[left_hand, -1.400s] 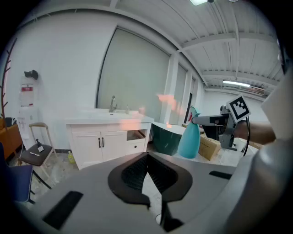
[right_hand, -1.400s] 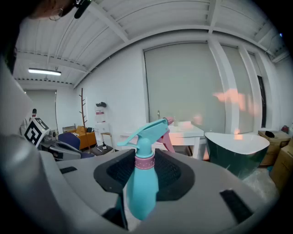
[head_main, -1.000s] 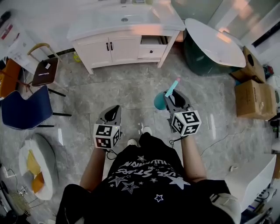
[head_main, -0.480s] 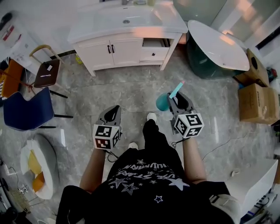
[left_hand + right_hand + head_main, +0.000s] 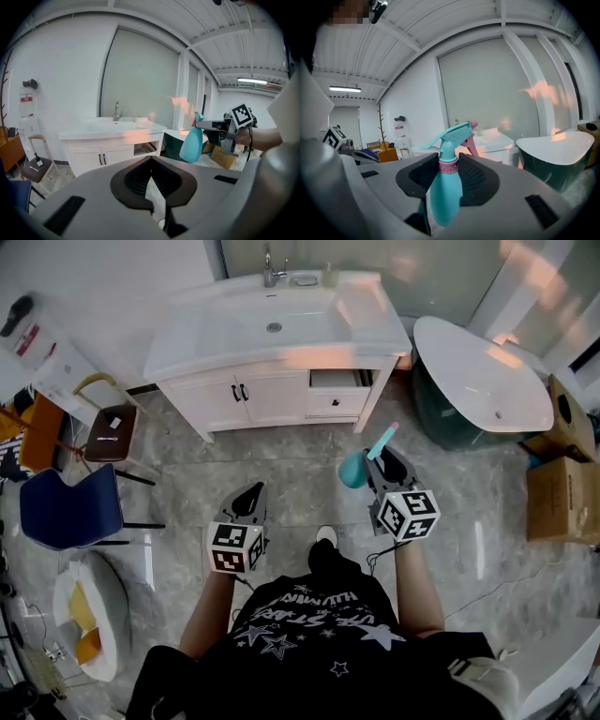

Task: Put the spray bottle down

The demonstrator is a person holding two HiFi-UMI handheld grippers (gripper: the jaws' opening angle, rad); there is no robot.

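Observation:
A teal spray bottle [image 5: 353, 470] with a pink collar and trigger stands upright between the jaws of my right gripper [image 5: 377, 458], which is shut on its neck. In the right gripper view the bottle [image 5: 446, 190] fills the middle and the pads [image 5: 474, 176] press on it just below the collar. My left gripper [image 5: 250, 496] is held at about the same height to the left, shut with nothing in it. The left gripper view shows its closed jaws [image 5: 151, 185] and the bottle [image 5: 191, 143] off to the right. Both are held over the grey floor, short of the white vanity [image 5: 281, 357].
The vanity has a sink with a tap [image 5: 270, 268] and an open drawer [image 5: 334, 380]. A dark green bathtub [image 5: 487, 381] stands to the right, cardboard boxes [image 5: 562, 498] beyond it. A brown chair [image 5: 105, 423] and a blue chair [image 5: 66, 507] stand at the left.
The person has stepped forward, and the vanity and the tub are nearer. Both grippers moved with them. The bottle stays in the right gripper.

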